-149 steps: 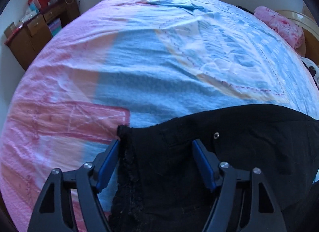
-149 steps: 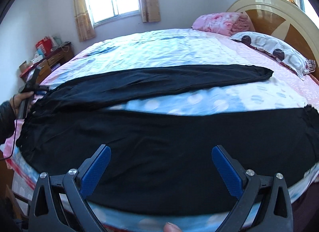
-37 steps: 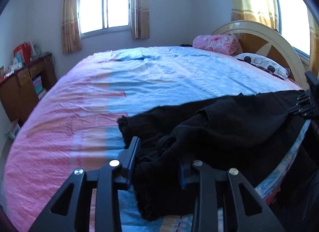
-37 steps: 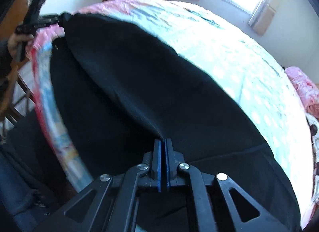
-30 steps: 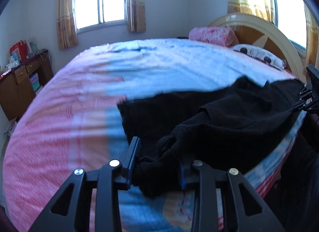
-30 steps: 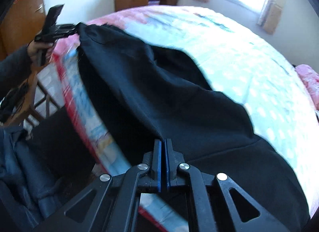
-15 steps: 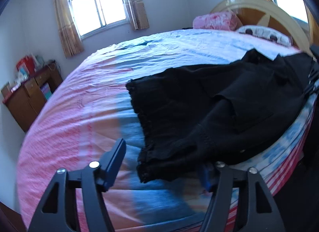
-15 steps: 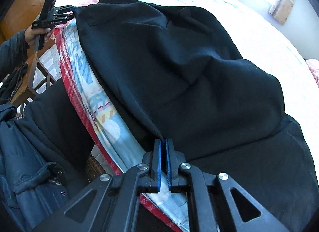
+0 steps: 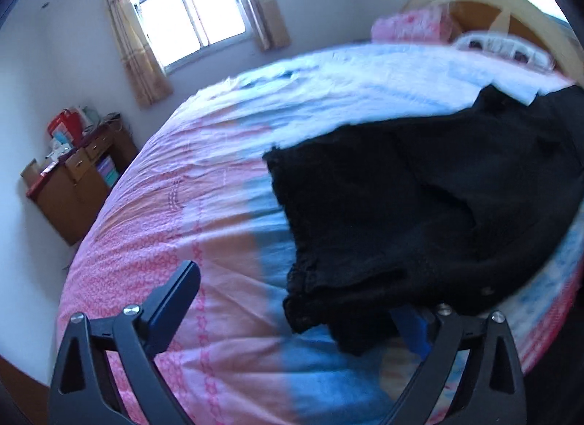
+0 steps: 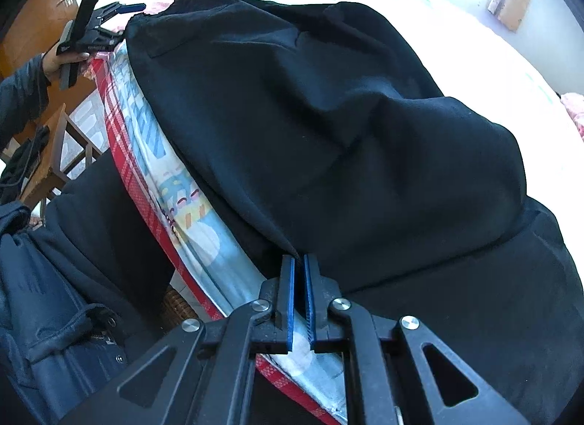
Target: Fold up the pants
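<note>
**Inspector:** Two tongs on the job, one garment. Nearest first: the right tongs [image 10: 298, 280] have their blue pads all but together at the near edge of the bed [image 10: 189, 213], and a peak of black cloth runs down into the narrow gap at the tips. I judge that a pinch on a fold of the pants [image 10: 328, 133].

**Assistant:** And the left?

**Inspector:** The left tongs [image 9: 303, 301] are opening, the jaws spread wide. The waistband end of the pants [image 9: 419, 213] droops over the right-hand pad, but nothing presses on it. I count it as let go.

**Assistant:** Where does the garment lie from each?

**Inspector:** From the left tongs it spreads ahead and to the right, the gathered waistband nearest, the rest running towards the headboard [image 9: 511, 12]. From the right tongs it lies ahead and up, a doubled black mass along the bed's near side, its long axis running with that edge. At the far end sits the left hand [image 10: 64, 60], holding its tool just beside the waistband corner.

**Assistant:** Which hand is better placed?

**Inspector:** In my judgement the right: it alone has cloth. The next fold likely turns on carrying that pinched end along the long axis towards the waistband, and the bunched top layer could slide.
</note>
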`<state>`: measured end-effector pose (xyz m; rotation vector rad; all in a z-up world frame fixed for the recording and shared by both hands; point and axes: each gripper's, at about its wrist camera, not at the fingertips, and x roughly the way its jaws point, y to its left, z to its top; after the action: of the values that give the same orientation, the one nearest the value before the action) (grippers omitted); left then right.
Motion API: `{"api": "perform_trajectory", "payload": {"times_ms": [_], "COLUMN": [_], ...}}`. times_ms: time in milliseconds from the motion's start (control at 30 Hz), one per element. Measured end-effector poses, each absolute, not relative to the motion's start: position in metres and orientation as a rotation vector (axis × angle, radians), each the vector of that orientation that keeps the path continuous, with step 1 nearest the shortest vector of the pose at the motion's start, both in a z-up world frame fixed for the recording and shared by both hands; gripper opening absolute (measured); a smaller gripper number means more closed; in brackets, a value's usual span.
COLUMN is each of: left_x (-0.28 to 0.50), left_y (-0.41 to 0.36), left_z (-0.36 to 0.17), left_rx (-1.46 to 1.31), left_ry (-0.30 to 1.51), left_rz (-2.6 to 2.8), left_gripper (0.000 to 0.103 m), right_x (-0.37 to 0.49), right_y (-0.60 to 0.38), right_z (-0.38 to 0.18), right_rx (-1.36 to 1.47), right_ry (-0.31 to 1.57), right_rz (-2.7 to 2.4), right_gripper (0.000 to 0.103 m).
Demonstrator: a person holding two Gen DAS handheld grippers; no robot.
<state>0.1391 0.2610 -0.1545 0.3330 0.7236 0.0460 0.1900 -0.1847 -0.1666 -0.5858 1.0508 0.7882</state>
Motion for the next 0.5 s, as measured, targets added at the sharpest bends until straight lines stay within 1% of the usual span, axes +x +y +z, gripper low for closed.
{"api": "perform_trajectory", "payload": {"times_ms": [67,167,200,267,333,367,400,500], "left_x": [0.143,0.141,0.139,0.13,0.126,0.126,0.127,0.124], "left_y": [0.259,0.268,0.266,0.248,0.242,0.242,0.24,0.24], "left_z": [-0.161,-0.154,-0.151,-0.149,-0.141,-0.137,-0.137,-0.151], "left_rx": [0.386,0.358,0.404,0.601,0.554,0.475,0.462,0.582], "left_ry": [0.738,0.761,0.751,0.72,0.734,0.773,0.793,0.833], "left_rz": [0.029,-0.013,-0.016,0.007,-0.078,-0.175,-0.216,-0.155], "left_gripper": [0.103,0.103,0.103,0.103,0.103,0.103,0.103,0.103], "right_x": [0.191,0.187,0.186,0.186,0.186,0.186,0.187,0.186], "right_y": [-0.185,-0.184,-0.184,-0.184,-0.184,-0.184,-0.184,-0.183], "right_z": [-0.165,-0.164,-0.164,-0.165,-0.166,-0.167,-0.168,-0.166], "right_rx": [-0.582,-0.598,-0.597,-0.59,-0.582,-0.58,-0.58,-0.59], "right_ry": [1.054,1.041,1.039,1.038,1.041,1.043,1.045,1.041], "right_rz": [0.788,0.781,0.778,0.773,0.77,0.77,0.771,0.772], "right_gripper": [0.007,0.007,0.007,0.007,0.007,0.007,0.007,0.007]}}
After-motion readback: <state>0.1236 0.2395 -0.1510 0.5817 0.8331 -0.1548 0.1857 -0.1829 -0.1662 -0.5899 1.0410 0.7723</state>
